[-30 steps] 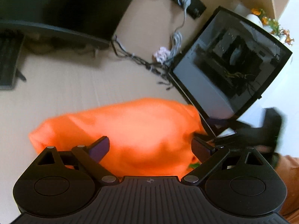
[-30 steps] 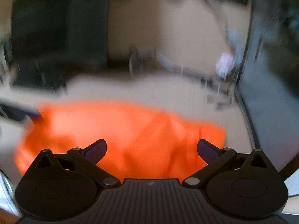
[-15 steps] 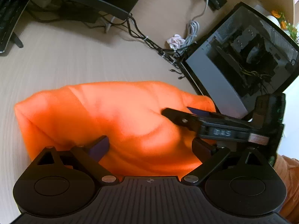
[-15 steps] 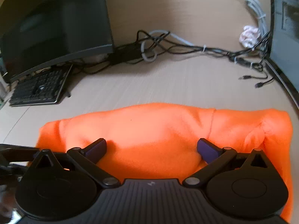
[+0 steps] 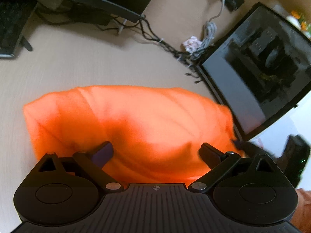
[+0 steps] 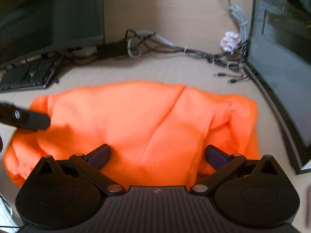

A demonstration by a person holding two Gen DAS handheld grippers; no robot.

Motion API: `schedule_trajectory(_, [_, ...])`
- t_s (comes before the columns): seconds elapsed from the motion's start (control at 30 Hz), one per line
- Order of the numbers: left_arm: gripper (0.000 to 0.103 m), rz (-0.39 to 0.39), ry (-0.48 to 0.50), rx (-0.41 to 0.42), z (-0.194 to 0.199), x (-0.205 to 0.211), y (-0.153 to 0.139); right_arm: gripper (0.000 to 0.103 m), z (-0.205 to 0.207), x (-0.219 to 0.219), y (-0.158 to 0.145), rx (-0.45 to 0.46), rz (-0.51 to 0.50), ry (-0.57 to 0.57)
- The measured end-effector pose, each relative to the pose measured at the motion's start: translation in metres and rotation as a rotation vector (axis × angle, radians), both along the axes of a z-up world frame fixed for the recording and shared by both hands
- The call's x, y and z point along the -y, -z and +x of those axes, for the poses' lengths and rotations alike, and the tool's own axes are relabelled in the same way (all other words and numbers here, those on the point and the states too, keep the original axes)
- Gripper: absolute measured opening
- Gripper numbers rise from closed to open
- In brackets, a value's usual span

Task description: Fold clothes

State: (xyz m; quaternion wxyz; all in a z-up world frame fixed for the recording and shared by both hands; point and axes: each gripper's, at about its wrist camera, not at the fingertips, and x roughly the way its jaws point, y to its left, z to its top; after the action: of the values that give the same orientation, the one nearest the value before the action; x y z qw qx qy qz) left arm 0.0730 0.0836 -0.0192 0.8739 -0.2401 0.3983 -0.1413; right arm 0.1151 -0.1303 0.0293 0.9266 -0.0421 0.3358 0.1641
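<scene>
Orange fleece garment (image 5: 136,124) lies bunched in a rough folded heap on the light wood-grain desk (image 5: 77,68), long side running left-right. Left gripper (image 5: 156,152) sits over its near edge, fingers spread wide, nothing between them but fabric below; can't tell if the tips touch the cloth. Right gripper (image 6: 157,155) same story: fingers wide apart, over the near edge of the heap, holding nothing. In the right wrist view the left gripper's finger shows as a dark bar at the garment's left end, blurred. In the left wrist view the right gripper's body is a dark blur at the garment's right end. PC case (image 5: 262,73) with glass side panel stands just right of the garment. Cable bundle (image 6: 194,52), monitor (image 6: 48,13) and keyboard (image 6: 27,75) sit behind it, well apart.
</scene>
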Motion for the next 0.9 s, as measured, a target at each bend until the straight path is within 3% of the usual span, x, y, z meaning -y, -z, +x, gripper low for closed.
schedule_trajectory(0.07, [0.100, 0.090, -0.004, 0.014, -0.007, 0.005, -0.008, 0.103, -0.011, 0.007, -0.011, 0.049, 0.005, -0.012])
schedule_trajectory(0.17, [0.100, 0.225, -0.010, 0.036, -0.019, 0.014, -0.021, 0.103, -0.008, 0.012, 0.001, -0.027, -0.037, -0.042])
schedule_trajectory(0.27, [0.100, 0.221, -0.022, 0.025, -0.020, 0.013, -0.022, 0.103, -0.005, 0.017, -0.001, -0.048, -0.012, -0.040])
schedule_trajectory(0.37, [0.100, 0.239, -0.025, 0.032, -0.022, 0.015, -0.026, 0.103, -0.001, 0.026, -0.028, 0.038, 0.046, -0.017])
schedule_trajectory(0.43, [0.100, 0.203, 0.001, 0.049, -0.025, 0.018, -0.028, 0.103, 0.013, 0.033, -0.037, 0.051, 0.057, 0.028])
schedule_trajectory(0.6, [0.100, 0.111, 0.070, 0.092, -0.030, 0.025, -0.033, 0.102, 0.054, 0.069, -0.019, -0.059, 0.199, 0.272])
schedule_trajectory(0.67, [0.100, 0.074, 0.097, 0.110, -0.032, 0.028, -0.035, 0.087, 0.062, 0.076, -0.006, -0.095, 0.257, 0.314])
schedule_trajectory(0.73, [0.100, 0.059, 0.112, 0.111, -0.032, 0.030, -0.033, 0.043, 0.067, 0.073, 0.001, -0.150, 0.328, 0.275])
schedule_trajectory(0.77, [0.100, 0.064, 0.111, 0.103, -0.030, 0.031, -0.031, 0.037, 0.062, 0.068, -0.006, -0.124, 0.336, 0.237])
schedule_trajectory(0.83, [0.100, 0.075, 0.110, 0.086, -0.026, 0.031, -0.026, 0.014, 0.046, 0.053, -0.033, -0.002, 0.317, 0.124])
schedule_trajectory(0.9, [0.101, 0.085, 0.110, 0.069, -0.022, 0.032, -0.021, 0.012, 0.039, 0.043, -0.051, 0.082, 0.263, 0.060])
